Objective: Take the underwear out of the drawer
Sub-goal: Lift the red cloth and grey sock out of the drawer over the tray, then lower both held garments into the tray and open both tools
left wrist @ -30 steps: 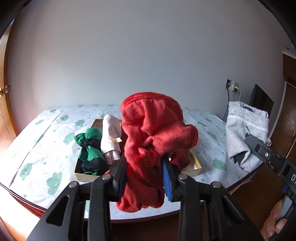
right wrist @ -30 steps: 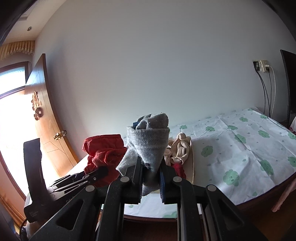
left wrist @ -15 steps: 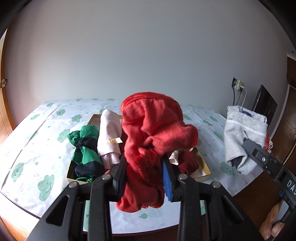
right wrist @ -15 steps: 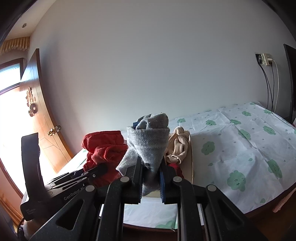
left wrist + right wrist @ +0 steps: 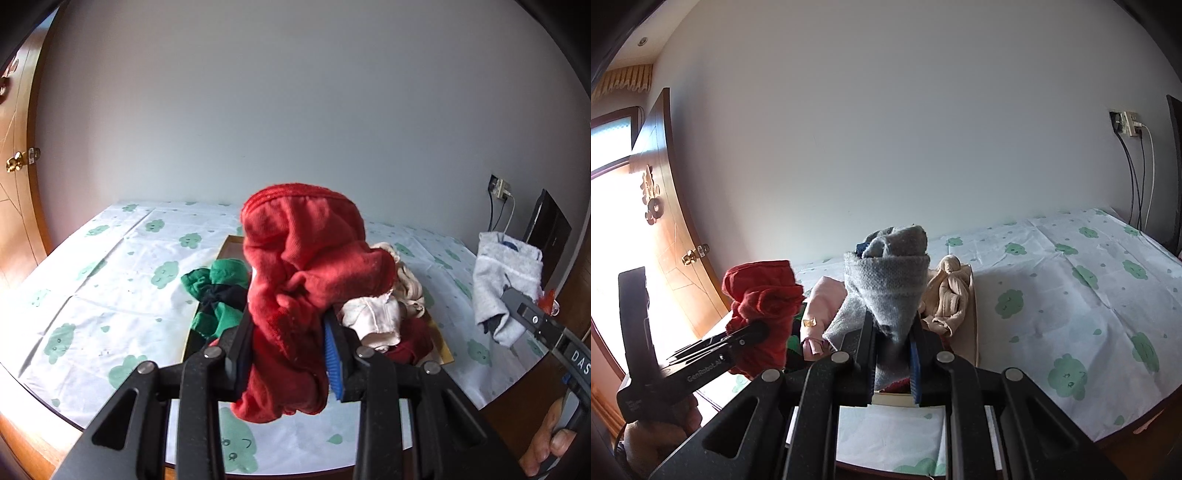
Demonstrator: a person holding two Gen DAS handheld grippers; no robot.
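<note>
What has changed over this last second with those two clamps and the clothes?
Nothing was grabbed or dropped. Both views slid sideways: seen from the left gripper, the box shifted right behind the red underwear; seen from the right gripper, the table looms closer. The right still clamps the grey underwear, the left the red.

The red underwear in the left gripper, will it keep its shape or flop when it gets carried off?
The red underwear probably flops: it bunches above the left gripper and sags in folds below the fingers. It looks light, soft knit cloth. Likely not slippery, since the pinch holds the whole bundle clear of the drawer.
</note>
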